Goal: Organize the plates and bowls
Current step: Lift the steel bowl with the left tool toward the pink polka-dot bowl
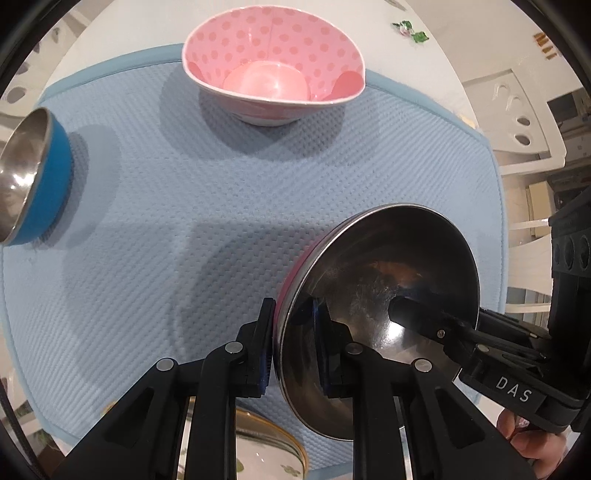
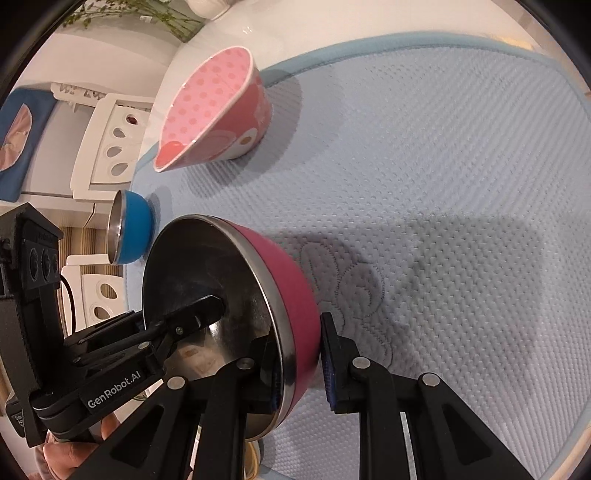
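A steel bowl with a magenta outside is tilted on its side above the blue mat. My left gripper is shut on its rim, one finger inside and one outside. My right gripper straddles the opposite rim; its outer pad stands slightly off the wall. A pink dotted bowl sits at the mat's far edge. A small blue steel bowl sits to the left.
A gold-rimmed white plate lies at the mat's near edge below my left gripper. White chairs stand beyond the table edge. A candy wrapper lies on the white table at the far right.
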A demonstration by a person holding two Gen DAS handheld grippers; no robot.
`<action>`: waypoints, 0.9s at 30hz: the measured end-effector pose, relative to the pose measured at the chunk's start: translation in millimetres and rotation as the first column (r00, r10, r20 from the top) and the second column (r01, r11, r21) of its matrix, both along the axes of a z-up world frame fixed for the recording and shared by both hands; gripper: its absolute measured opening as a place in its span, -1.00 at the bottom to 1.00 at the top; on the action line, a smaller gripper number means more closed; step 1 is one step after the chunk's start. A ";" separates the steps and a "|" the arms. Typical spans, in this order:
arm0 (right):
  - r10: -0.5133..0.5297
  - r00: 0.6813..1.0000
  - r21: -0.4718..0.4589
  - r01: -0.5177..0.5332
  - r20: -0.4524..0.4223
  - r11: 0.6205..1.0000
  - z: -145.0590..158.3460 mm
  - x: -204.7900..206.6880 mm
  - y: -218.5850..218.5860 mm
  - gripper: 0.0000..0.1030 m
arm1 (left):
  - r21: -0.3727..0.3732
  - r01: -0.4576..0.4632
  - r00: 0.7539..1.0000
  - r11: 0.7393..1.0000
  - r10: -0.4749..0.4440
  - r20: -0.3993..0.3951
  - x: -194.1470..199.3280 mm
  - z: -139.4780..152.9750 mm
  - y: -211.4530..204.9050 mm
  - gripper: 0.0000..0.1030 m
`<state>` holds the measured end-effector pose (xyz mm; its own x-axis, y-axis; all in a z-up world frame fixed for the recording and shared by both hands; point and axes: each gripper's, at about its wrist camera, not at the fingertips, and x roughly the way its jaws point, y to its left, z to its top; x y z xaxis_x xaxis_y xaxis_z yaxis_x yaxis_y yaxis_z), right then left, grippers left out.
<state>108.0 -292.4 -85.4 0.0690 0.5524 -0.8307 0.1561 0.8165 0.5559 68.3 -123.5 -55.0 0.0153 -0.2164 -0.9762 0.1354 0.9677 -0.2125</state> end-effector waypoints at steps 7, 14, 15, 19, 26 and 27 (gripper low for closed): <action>0.036 0.998 -0.022 -0.035 0.049 0.999 38.6 5.8 10.4 -0.66 | -0.006 -0.024 0.999 1.000 0.024 0.048 6.9 38.6 11.2 -0.66; 0.069 0.991 -0.073 -0.061 0.114 0.995 80.2 27.4 21.4 -0.66 | -0.008 -0.032 0.992 0.999 0.033 0.121 25.4 74.3 21.8 -0.62; 0.070 0.990 -0.077 -0.061 0.122 0.995 85.1 32.5 22.2 -0.66 | -0.006 -0.034 0.991 0.999 0.034 0.130 28.5 77.5 21.8 -0.62; 0.076 0.984 -0.092 -0.062 0.160 0.994 102.6 52.9 24.0 -0.66 | 0.006 -0.047 0.982 0.999 0.045 0.183 47.0 96.5 21.4 -0.62; 0.068 0.972 -0.099 -0.046 0.227 0.994 130.7 96.9 25.5 -0.66 | -0.026 -0.079 0.965 0.997 0.083 0.248 82.6 118.4 26.4 -0.62; 0.065 0.970 -0.099 -0.043 0.233 0.994 133.0 102.1 26.3 -0.66 | -0.035 -0.083 0.963 0.996 0.089 0.255 87.7 120.3 27.4 -0.62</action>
<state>210.1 -266.1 47.6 0.2408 0.4819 -0.8425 -0.0160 0.8699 0.4929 156.0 -96.2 65.3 0.2834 -0.2263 -0.9319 0.1046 0.9733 -0.2045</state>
